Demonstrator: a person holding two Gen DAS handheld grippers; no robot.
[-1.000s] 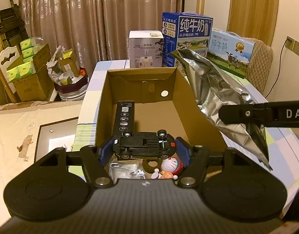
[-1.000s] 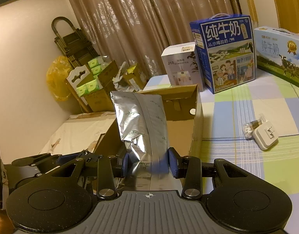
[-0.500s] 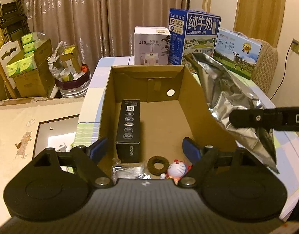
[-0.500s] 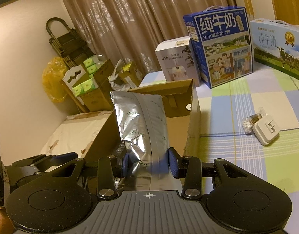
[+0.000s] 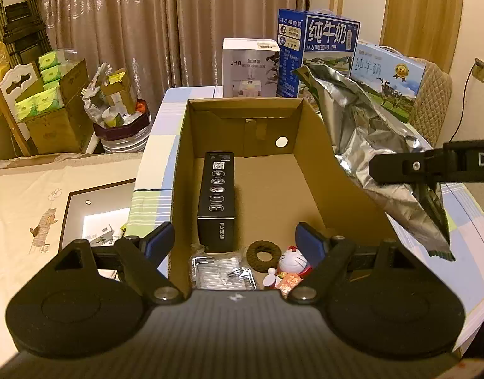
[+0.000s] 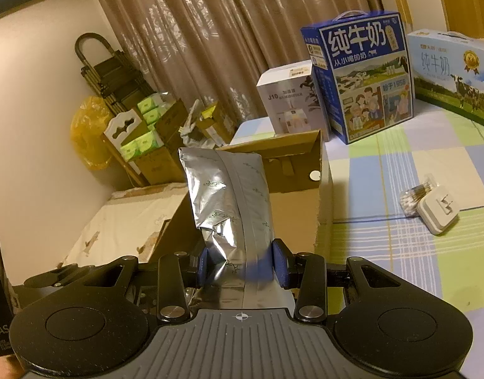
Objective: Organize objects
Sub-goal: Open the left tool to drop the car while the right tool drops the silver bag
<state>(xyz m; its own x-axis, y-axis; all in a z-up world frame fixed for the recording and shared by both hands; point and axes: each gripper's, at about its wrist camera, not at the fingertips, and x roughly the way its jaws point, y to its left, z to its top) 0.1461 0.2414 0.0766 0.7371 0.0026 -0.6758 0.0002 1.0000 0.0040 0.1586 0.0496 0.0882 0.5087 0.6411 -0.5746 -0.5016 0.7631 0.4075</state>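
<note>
An open cardboard box (image 5: 321, 170) sits on the checked table. Inside lie a long black box (image 5: 216, 199), a clear packet of metal parts (image 5: 221, 271), a brown ring (image 5: 263, 251) and a small cat figure (image 5: 292, 260). My left gripper (image 5: 235, 241) is open and empty above the box's near end. My right gripper (image 6: 242, 263) is shut on a silver foil bag (image 6: 229, 195), held upright beside the box's right wall (image 6: 316, 183). The bag also shows in the left wrist view (image 5: 374, 151).
A white humidifier box (image 5: 251, 66) and two milk cartons (image 5: 317, 50) stand behind the box. A white square case (image 6: 437, 211) and a pack of cotton swabs (image 6: 417, 194) lie on the table to the right. Cluttered boxes (image 5: 49, 107) stand on the floor at left.
My left gripper opened and let go of the black toy car, which is no longer in view. The left gripper has pulled back. The right gripper still holds the foil bag.
</note>
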